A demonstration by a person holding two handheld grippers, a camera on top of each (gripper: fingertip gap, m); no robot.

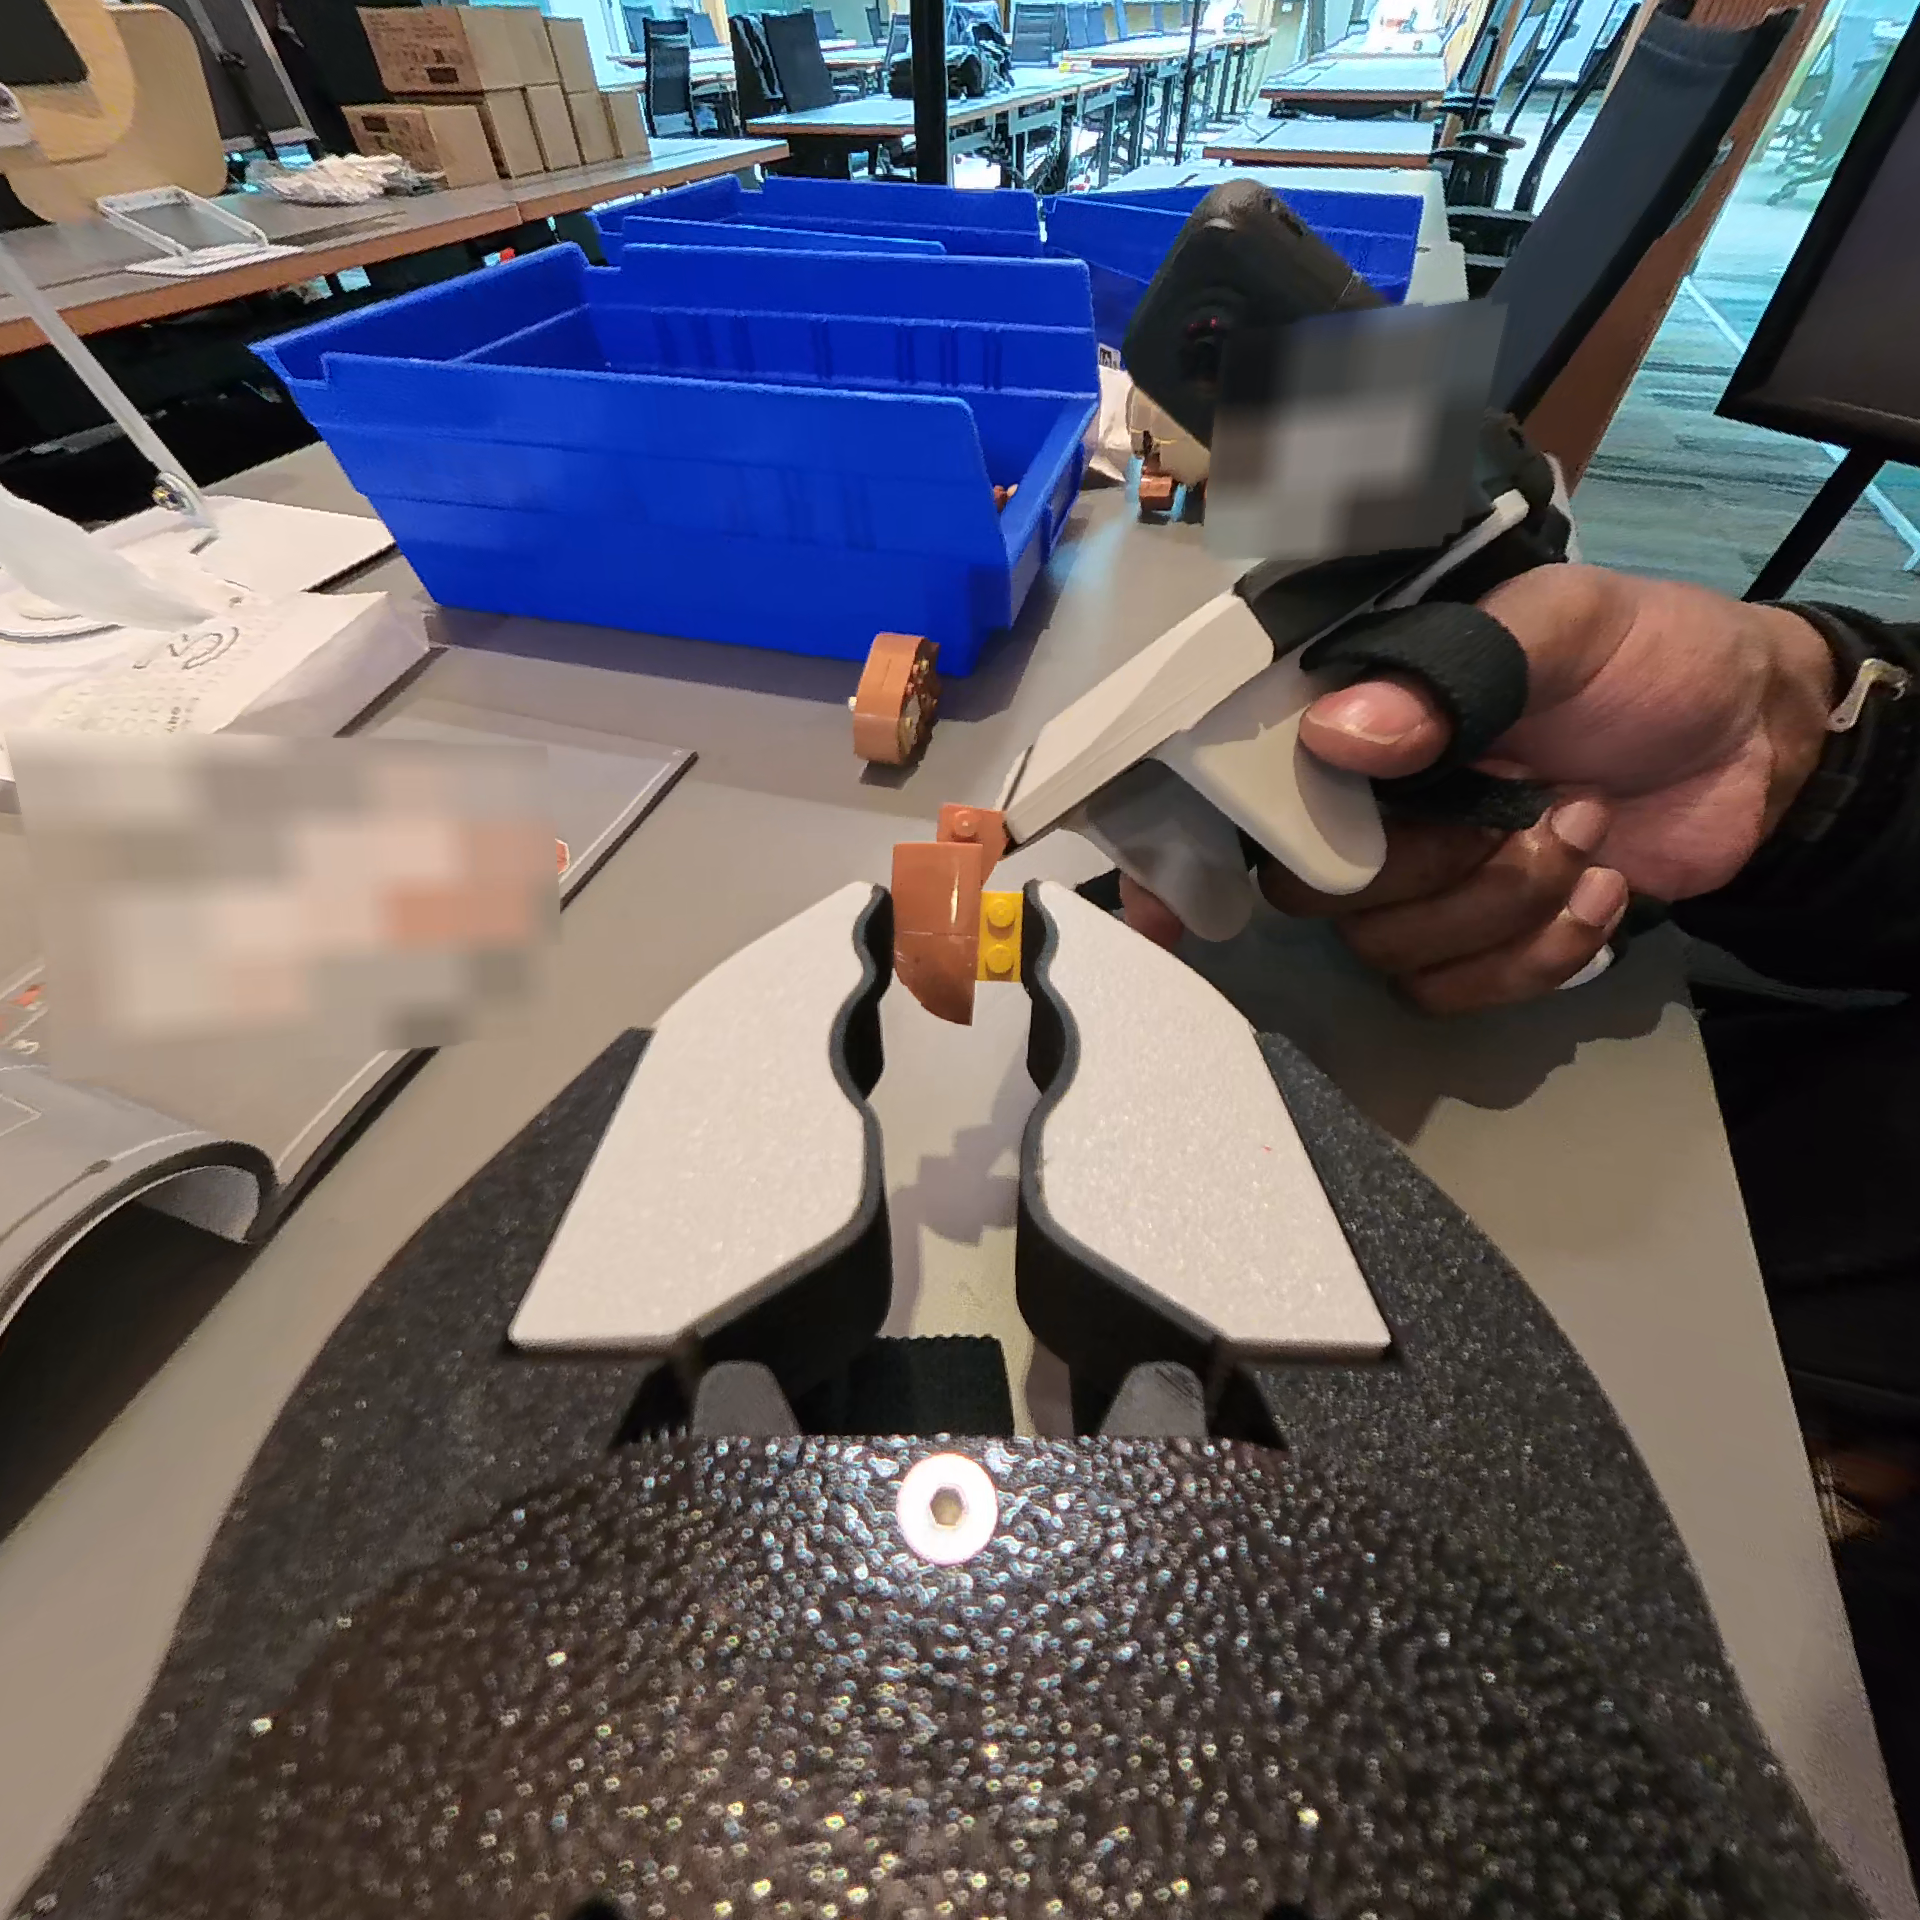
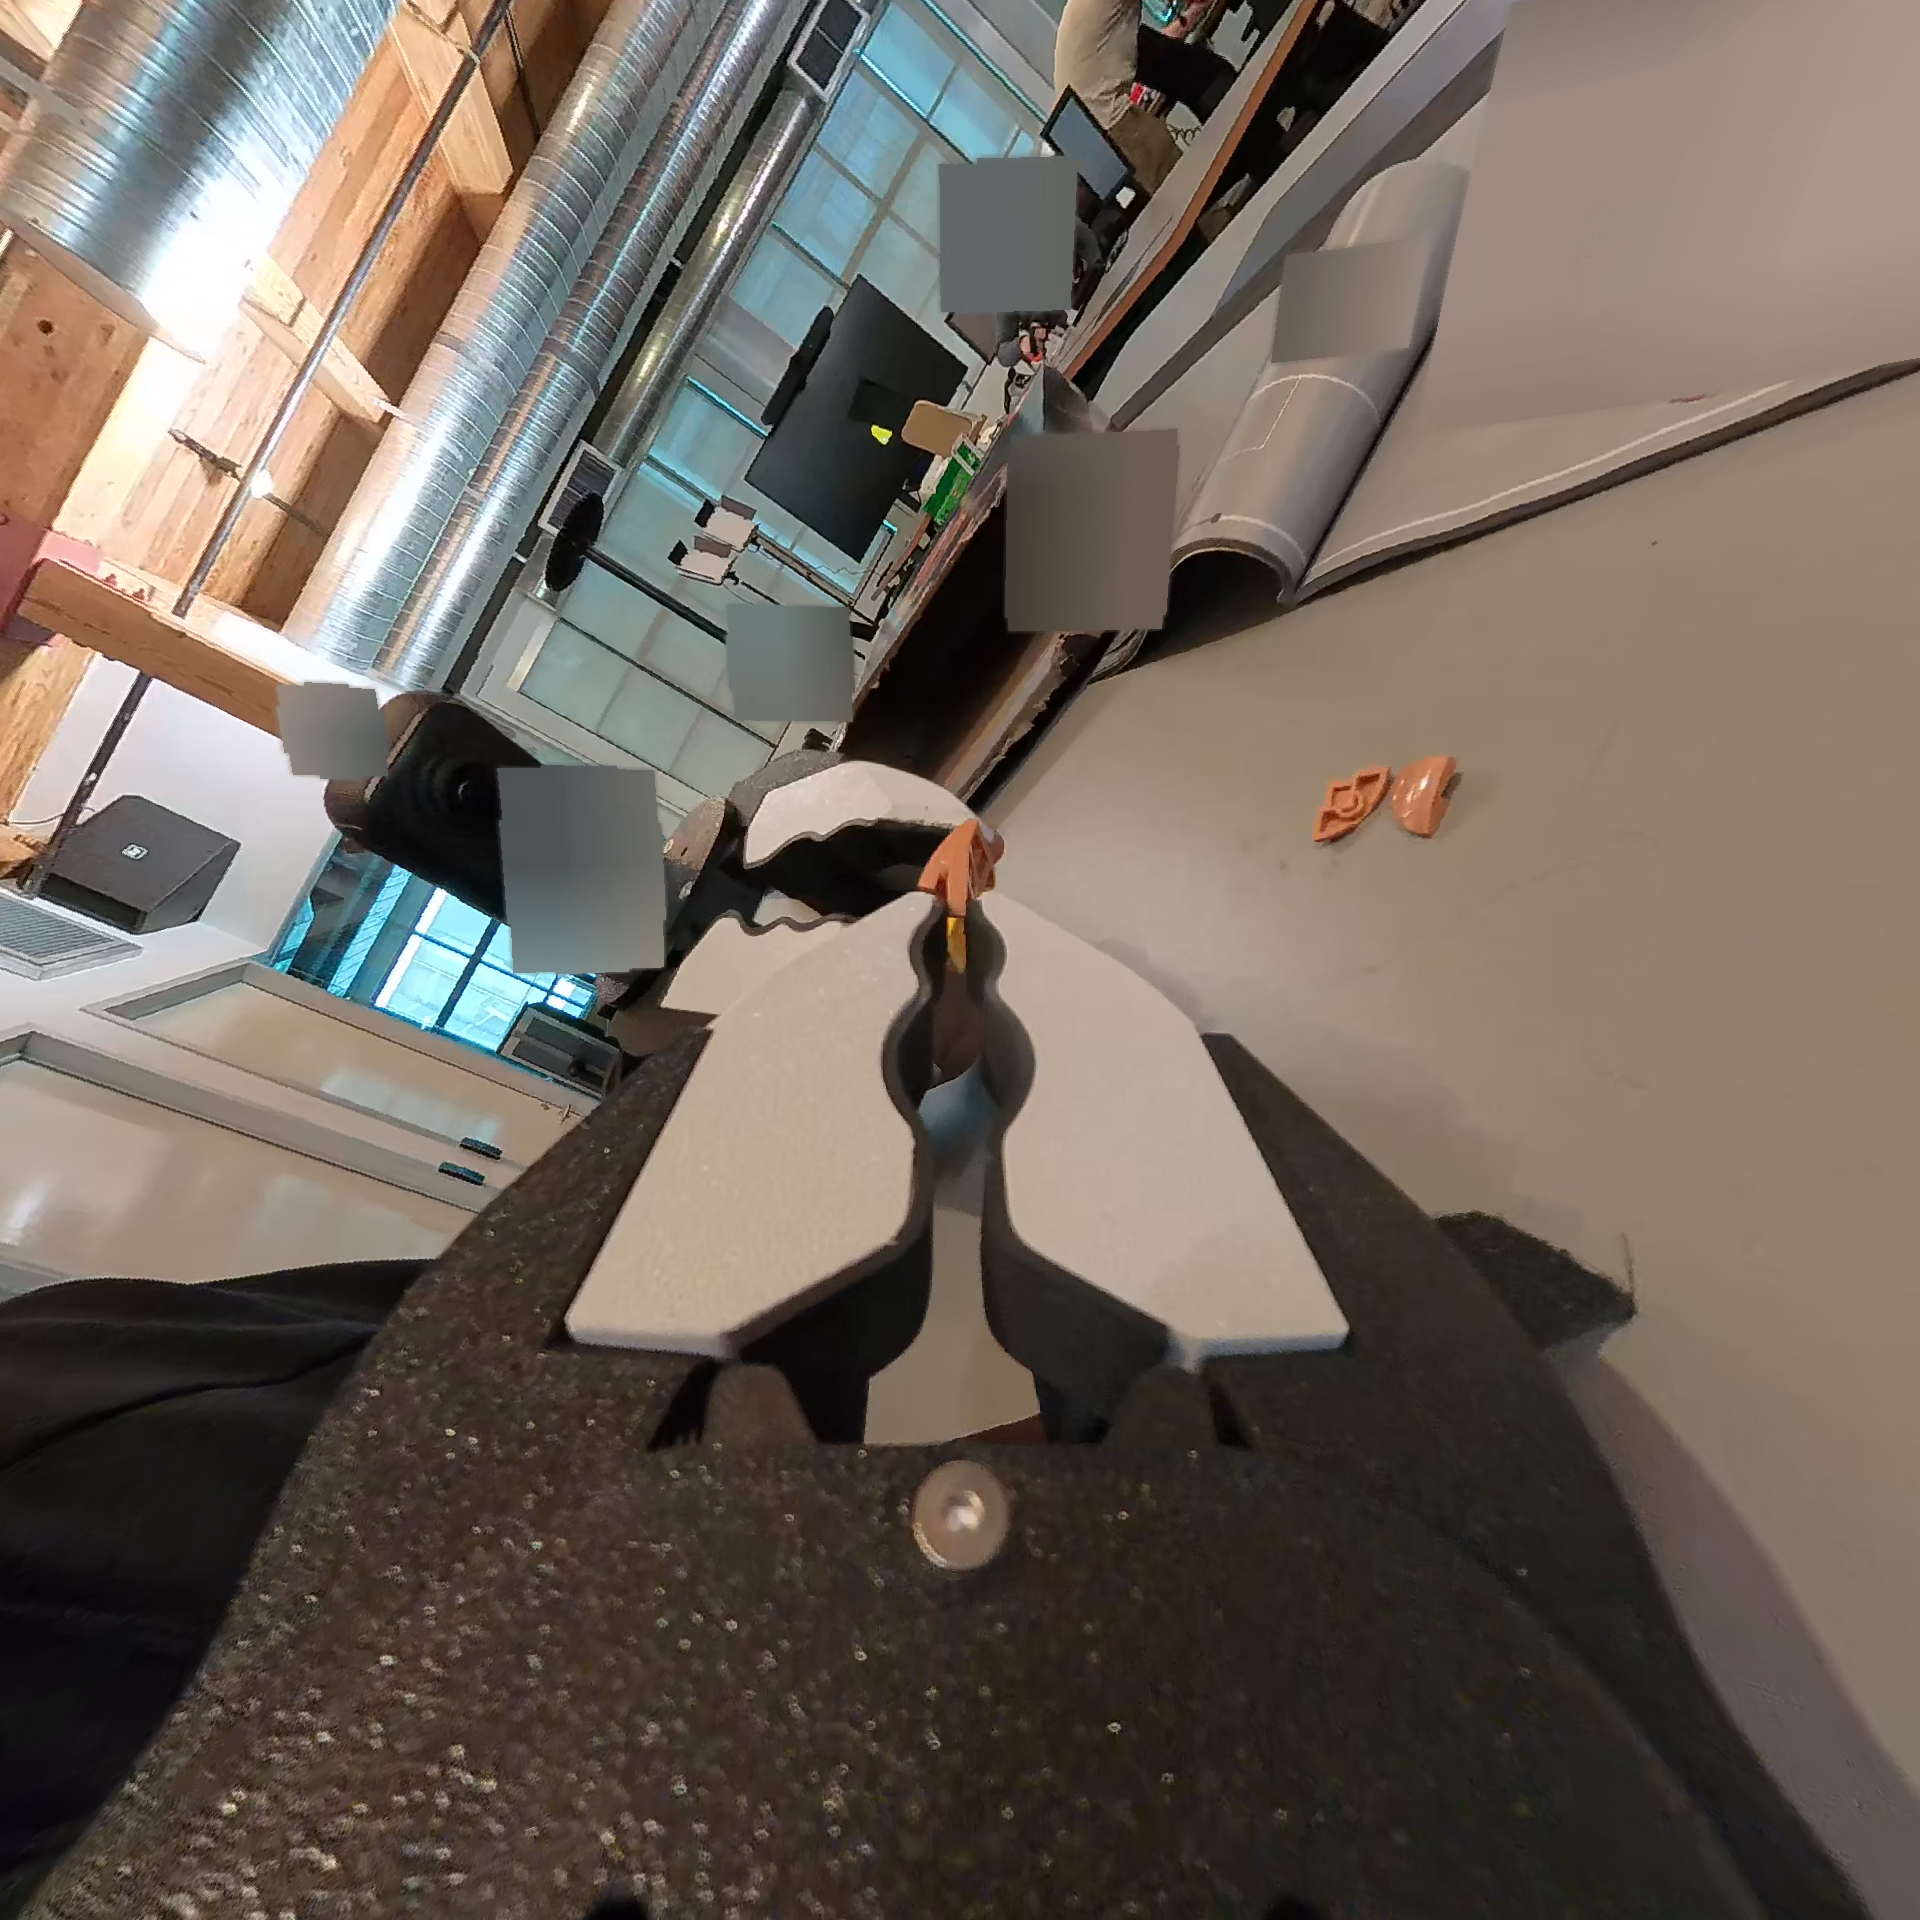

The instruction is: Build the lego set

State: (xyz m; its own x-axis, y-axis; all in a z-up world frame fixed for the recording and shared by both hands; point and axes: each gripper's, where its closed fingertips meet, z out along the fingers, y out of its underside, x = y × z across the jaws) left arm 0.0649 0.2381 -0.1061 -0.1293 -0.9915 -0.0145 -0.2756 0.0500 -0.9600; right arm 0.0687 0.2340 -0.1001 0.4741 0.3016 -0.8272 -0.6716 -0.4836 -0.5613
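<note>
My left gripper (image 1: 956, 935) is shut on a small brick assembly held above the grey table (image 1: 727, 831): a glossy brown curved piece (image 1: 935, 935) with a yellow two-stud plate (image 1: 1000, 935) on its right side. My right gripper (image 1: 1013, 826), held by a hand, reaches in from the right. It is shut on a small brown plate (image 1: 971, 826) that rests against the top of the assembly. In the right wrist view, my right gripper (image 2: 961, 914) pinches the brown plate (image 2: 961, 862) at its tips, with the yellow plate (image 2: 954, 951) just behind them. The left gripper's fingers (image 2: 831, 810) show beyond.
Blue bins (image 1: 675, 468) stand behind. A round brown build (image 1: 899, 701) lies in front of them and another small build (image 1: 1158, 488) to their right. An open booklet (image 1: 156, 1143) lies at the left. Two loose brown pieces (image 2: 1351, 810) lie on the table. Only a small space, under 4 cm, lies between the two pairs of fingers.
</note>
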